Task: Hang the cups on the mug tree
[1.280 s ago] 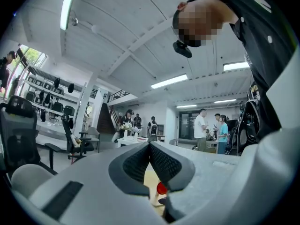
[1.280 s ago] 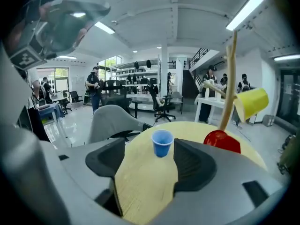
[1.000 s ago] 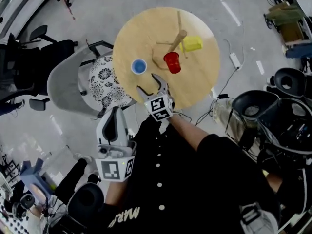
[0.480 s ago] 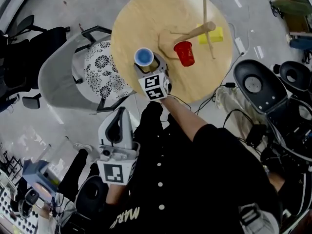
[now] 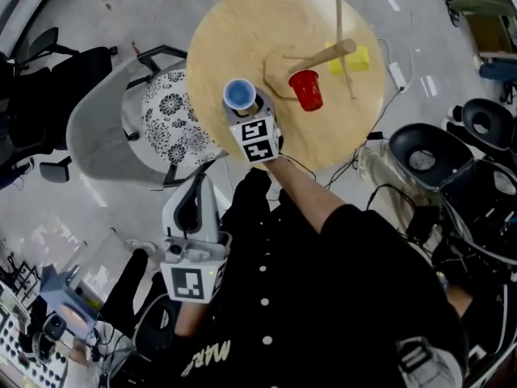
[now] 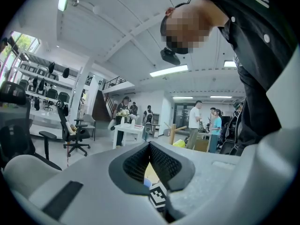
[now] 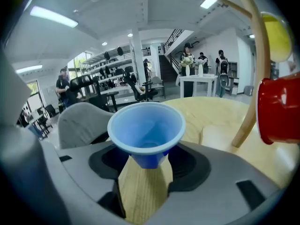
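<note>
Tabletop point(image 5: 242, 39) of round wood over grey floor point(image 5: 149, 10); right gripper point(image 7: 145, 159) fingers just closed round blue cup point(image 7: 146, 129), left gripper point(image 6: 150, 146) fingers together.

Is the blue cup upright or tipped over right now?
Upright: the blue cup has its open mouth facing up and its base down toward the round table.

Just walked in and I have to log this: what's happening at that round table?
A person holds a gripper in each hand. The right gripper has just been closing its jaws on the blue cup, which stands on the round table. The left gripper hangs back, shut and empty. The red cup and yellow cup already seem to hang on the mug tree.
</note>
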### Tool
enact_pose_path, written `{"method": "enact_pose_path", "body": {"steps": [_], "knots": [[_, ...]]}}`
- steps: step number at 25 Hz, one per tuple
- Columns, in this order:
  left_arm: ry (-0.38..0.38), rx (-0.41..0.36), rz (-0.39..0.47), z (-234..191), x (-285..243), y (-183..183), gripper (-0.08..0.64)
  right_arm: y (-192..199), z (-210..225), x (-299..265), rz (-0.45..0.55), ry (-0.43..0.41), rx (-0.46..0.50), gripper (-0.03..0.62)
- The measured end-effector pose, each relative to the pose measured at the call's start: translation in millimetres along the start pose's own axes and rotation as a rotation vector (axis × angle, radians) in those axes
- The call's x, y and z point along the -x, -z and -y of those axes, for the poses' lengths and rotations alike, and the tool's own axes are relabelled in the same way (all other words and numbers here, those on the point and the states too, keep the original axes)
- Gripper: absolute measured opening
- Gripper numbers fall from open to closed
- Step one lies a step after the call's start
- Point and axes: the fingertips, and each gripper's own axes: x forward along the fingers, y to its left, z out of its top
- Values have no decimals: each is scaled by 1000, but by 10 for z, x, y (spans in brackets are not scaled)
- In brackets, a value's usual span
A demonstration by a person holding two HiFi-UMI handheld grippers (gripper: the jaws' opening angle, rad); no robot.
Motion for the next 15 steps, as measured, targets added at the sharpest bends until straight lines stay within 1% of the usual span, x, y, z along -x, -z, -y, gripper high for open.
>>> {"method": "enact_pose_path", "body": {"steps": [1, 3, 5, 6, 9, 13, 15], "knots": [[2, -2, 4, 12, -9, -35, 2, -65, -36, 42, 14, -31, -60, 263], [14, -9, 17, 59, -28, -125, 2, -241, -95, 144, 62, -99, -227, 262], [30, -20, 41, 135, -51, -262, 2, -487, -144, 285, 120, -166, -389, 261], [36, -28, 60, 181, -59, -348, 2, -622, -161, 362, 148, -195, -446, 261], [59, -64, 116, 326, -72, -569, 2, -953, -156, 553, 213, -254, -541, 261], [82, -74, 138, 413, -76, -708, 2, -1188, -98, 716, 254, -303, -670, 259], [91, -81, 150, 437, -73, -787, 2, -1365, -66, 835, 293, -337, -748, 259]]}}
